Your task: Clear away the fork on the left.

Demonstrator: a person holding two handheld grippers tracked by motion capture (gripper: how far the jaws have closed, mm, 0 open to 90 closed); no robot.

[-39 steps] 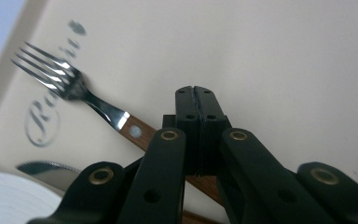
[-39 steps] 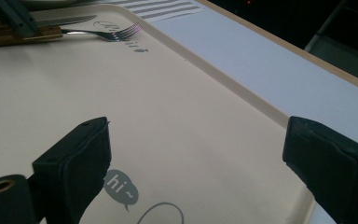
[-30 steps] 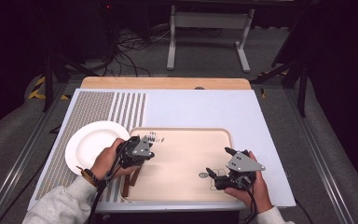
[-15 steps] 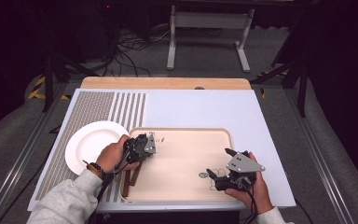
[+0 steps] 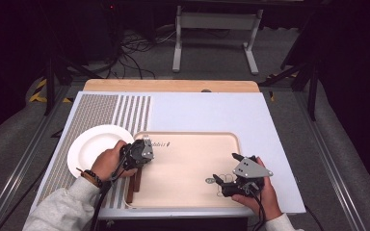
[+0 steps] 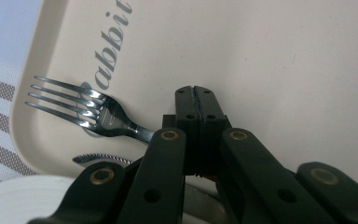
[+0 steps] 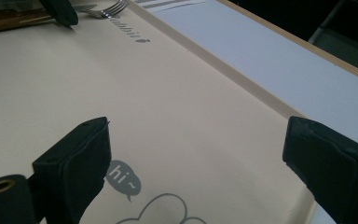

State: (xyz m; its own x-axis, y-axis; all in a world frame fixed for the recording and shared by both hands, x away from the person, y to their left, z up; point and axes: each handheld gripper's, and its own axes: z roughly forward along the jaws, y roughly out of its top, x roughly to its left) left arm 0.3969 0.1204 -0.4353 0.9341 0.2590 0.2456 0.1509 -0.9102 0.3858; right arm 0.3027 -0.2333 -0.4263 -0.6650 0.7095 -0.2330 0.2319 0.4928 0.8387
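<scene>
From the high view, the left gripper sat at the near-left corner of the beige tray, between the white plate and the tray's floor, while the right gripper rested low over the tray's near-right part; a dark brown strip along the tray's left rim was perhaps a knife handle, though that view was too coarse to settle it. In the left gripper view, the left gripper's jaws were pressed together with nothing between them, their tips just beside the neck of the fork, which lay flat in the tray's corner with its tines over the printed lettering; the serrated tip of a knife peeped out below it, next to the plate's rim. In the right gripper view, the right gripper stood spread wide over bare tray, holding nothing, the fork well apart at the far corner. The step in hand looked like an approach to the cutlery; the next move would call for parting the left jaws and straddling the fork's thin handle.
</scene>
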